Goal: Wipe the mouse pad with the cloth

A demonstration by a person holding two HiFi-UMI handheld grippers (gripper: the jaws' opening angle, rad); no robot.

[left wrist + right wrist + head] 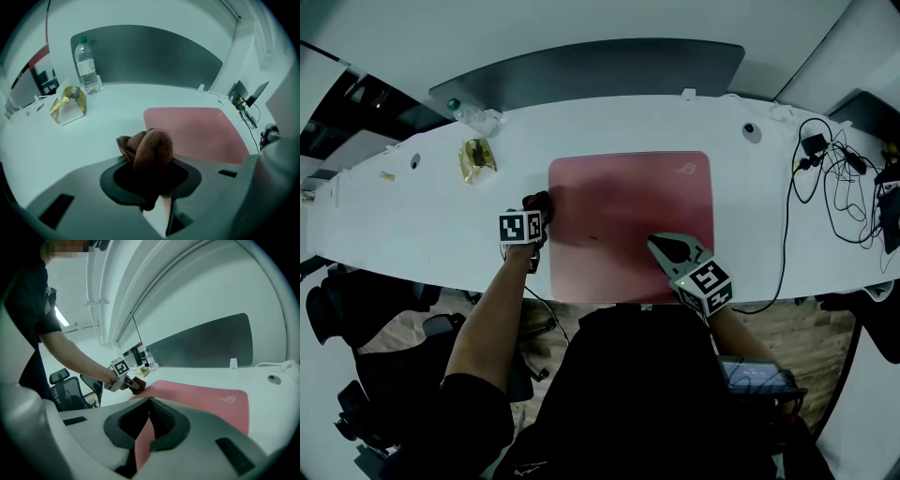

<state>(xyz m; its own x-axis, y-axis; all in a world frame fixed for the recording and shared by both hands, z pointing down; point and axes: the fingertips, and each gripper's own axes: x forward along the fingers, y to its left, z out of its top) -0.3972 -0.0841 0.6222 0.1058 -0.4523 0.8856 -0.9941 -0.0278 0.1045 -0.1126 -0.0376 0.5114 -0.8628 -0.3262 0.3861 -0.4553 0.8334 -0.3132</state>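
Left gripper (538,204) is clamped on the bunched brown cloth (150,147) at the mouse pad's (628,211) left edge, set to sweep across. Right gripper (654,244), jaws closed on nothing, sits at the near edge, probably pinning the pad to the desk (412,225).

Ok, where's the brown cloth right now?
In the head view, the bunched brown terry cloth is held by the left gripper at the left edge of the pink rectangular mouse pad.

You worked in even, cool light; a ceiling strip (61,317) glowed at the right gripper view's left. The white worktop (403,225) was bright without glare; the pad (647,216) carried one soft shadow. Fisheye bent all edges into black corners.
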